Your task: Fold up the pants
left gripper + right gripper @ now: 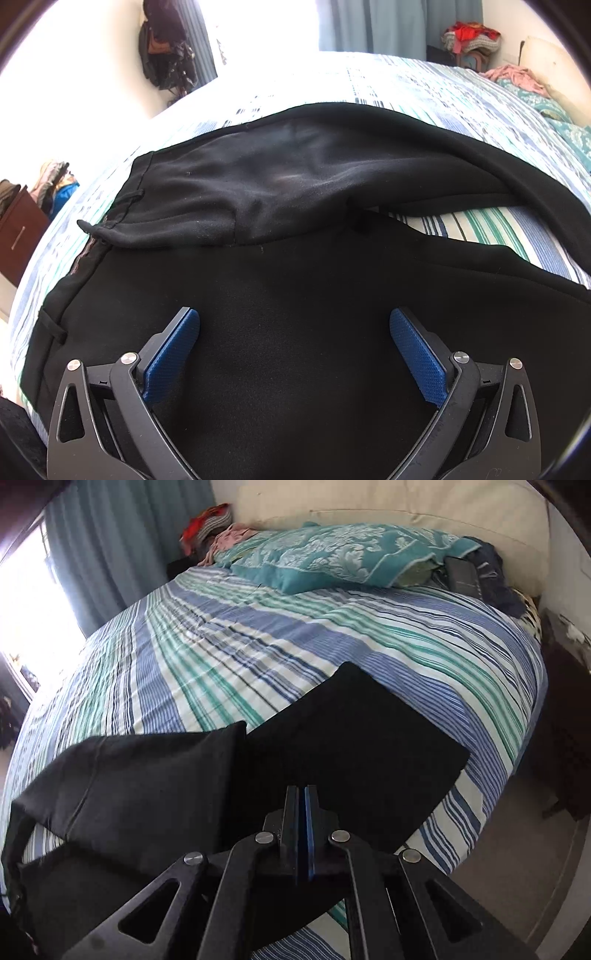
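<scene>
The black pants [295, 229] lie spread on the striped bed [332, 635], legs still apart, so folding has barely begun. The right gripper [305, 797] has its pads together, perhaps pinching the near leg's edge; the left gripper [294, 325] stands wide above the seat. Open bed lies toward twelve o'clock, pillows [332, 557] beyond.

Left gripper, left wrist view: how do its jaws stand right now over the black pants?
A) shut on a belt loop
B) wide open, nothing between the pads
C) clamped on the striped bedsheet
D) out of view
B: the left gripper has its blue pads spread far apart above the black pants, with no cloth pinched between them.
</scene>
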A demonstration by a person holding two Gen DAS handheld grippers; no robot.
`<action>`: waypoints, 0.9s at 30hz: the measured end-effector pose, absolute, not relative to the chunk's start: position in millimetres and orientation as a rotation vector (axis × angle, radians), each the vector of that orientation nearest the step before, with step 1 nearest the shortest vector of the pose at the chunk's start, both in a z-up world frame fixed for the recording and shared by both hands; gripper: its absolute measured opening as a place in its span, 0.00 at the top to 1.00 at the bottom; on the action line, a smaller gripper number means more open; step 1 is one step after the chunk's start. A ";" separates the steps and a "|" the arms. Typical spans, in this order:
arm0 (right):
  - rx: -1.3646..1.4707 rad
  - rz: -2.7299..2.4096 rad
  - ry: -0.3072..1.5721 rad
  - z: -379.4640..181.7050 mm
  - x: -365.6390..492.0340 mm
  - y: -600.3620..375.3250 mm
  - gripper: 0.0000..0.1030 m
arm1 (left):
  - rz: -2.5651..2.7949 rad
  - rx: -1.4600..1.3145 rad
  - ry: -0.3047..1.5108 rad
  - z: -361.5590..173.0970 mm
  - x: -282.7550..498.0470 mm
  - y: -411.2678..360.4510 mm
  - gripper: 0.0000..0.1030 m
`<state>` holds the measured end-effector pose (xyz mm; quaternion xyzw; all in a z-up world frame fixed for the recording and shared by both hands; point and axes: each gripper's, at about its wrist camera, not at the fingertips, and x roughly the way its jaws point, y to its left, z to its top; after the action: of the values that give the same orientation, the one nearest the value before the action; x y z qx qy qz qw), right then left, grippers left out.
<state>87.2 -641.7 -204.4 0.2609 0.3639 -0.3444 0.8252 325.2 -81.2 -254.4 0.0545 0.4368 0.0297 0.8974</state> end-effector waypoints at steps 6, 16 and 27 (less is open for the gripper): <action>0.686 -0.739 0.527 -166.0 36.5 -634.3 0.48 | 0.055 0.100 0.905 -254.7 325.6 -80.2 0.00; 0.985 -0.334 0.673 -220.6 85.8 -555.9 0.48 | 0.051 0.090 0.905 -254.7 324.3 -79.5 0.00; 1.165 -0.537 0.574 -248.9 88.8 -610.3 0.84 | 0.052 0.091 0.907 -254.7 324.4 -79.4 0.00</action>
<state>88.8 -610.3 -248.9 0.5359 0.2637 -0.2469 0.7631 324.4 -79.4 -254.7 0.0440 0.4378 0.0251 0.8977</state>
